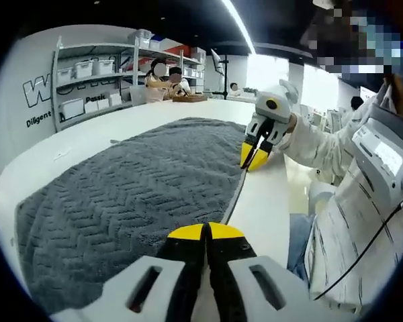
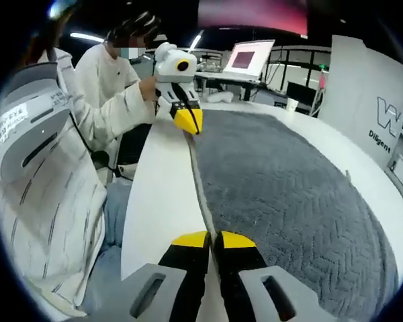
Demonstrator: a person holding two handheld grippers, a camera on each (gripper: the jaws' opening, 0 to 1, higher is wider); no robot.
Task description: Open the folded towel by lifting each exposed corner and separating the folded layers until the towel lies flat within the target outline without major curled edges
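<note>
Looking along the left gripper (image 1: pixel 206 231), we see its yellow-tipped jaws pressed together on the near edge of the grey towel (image 1: pixel 141 181); the pinch point itself is hard to make out, the edge being a thin line vanishing between the tips. The right gripper (image 1: pixel 255 157) shows farther up the same edge, jaws closed on it too, though its tips blur into the fabric. Whether any target outline is marked on the white table (image 1: pixel 87 134) we cannot tell. The towel's near-left corner is cut off by the view's edge.

From the right gripper view we get the reverse: right gripper (image 2: pixel 213 238) at the bottom, jaws clamped on the towel (image 2: pixel 282 181) edge, and the left gripper (image 2: pixel 187 121) far along it. This view shows a monitor (image 2: pixel 244 57) with a pinkish screen behind the table (image 2: pixel 158 194); the left gripper view instead shows shelves (image 1: pixel 94 80) with white bins and seated people (image 1: pixel 166 80) at the far end. The person's striped sleeve (image 2: pixel 47 221) crowds one side.

The towel lies spread on the table, herringbone texture up. Its gripped edge runs straight between the two grippers, just inside the table's near border, slightly raised off the surface. Its long axis we can't judge for sure.
</note>
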